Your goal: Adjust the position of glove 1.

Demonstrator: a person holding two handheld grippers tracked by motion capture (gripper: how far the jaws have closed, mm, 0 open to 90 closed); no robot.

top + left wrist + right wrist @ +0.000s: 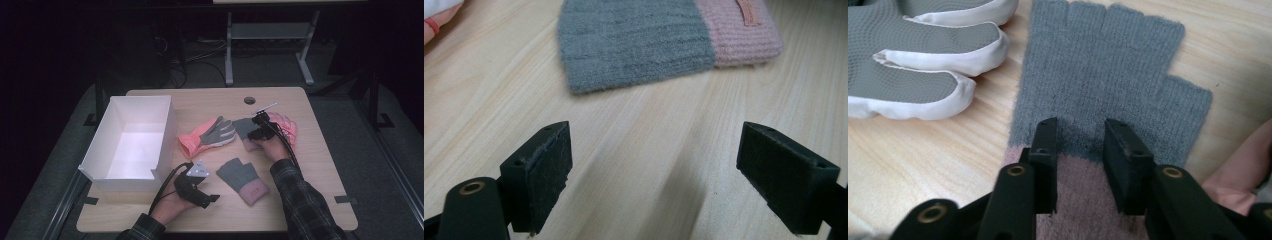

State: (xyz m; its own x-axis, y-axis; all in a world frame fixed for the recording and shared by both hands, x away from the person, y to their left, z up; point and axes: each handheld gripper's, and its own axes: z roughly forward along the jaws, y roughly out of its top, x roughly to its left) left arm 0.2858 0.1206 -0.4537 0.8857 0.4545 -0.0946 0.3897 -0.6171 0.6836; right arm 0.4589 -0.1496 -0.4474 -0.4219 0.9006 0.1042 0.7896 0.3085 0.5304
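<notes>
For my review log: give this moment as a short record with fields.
setting: wooden table
box: white, open, empty, at the left
right gripper: jaws narrowed, down on a grey knit glove with pink cuff
left gripper: open, holds nothing
near knit glove: flat, untouched
coated gloves: pink and grey

Knit wool, coated cloth and matt black plastic on pale wood

The counter (310,165) is light wood grain, smooth and faintly satin. The fingerless glove (1108,75) at twelve o'clock of the right tool (1079,150) is fuzzy grey knit with a ribbed pink cuff; the work glove (923,55) at ten o'clock has a dimpled grey palm. Both tools' jaws are matt black plastic. The box (131,137) looks like smooth white card.
</notes>
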